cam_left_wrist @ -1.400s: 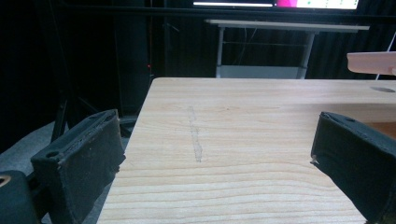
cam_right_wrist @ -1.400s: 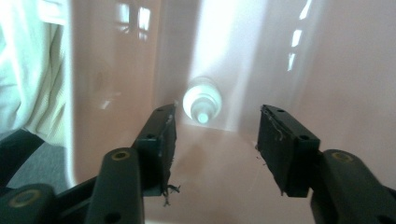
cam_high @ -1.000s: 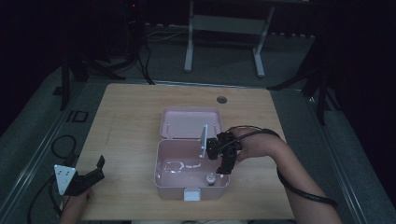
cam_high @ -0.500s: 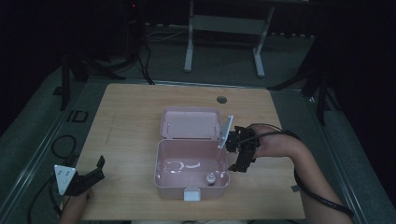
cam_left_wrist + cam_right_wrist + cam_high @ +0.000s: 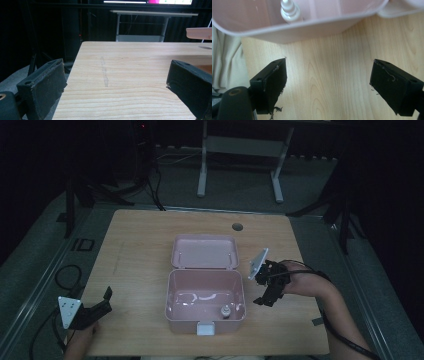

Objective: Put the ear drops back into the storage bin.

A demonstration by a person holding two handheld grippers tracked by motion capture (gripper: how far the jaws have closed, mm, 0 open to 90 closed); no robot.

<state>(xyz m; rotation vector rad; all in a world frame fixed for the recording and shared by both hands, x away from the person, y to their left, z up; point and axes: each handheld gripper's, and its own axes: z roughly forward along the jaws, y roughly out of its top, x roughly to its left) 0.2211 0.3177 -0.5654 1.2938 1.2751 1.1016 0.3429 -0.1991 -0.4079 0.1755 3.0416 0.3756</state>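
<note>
Right gripper (image 5: pixel 262 300), spread empty, has withdrawn rightward from pink box (image 5: pixel 206 314); left gripper (image 5: pixel 102 302) spread.

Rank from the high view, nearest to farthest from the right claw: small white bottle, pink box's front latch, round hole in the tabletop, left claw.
1. Small white bottle, in the pink box's front right corner, left of the right claw.
2. Front latch, on the box's near wall.
3. Round hole, toward the table's far edge.
4. Left claw, at the front left corner.
</note>
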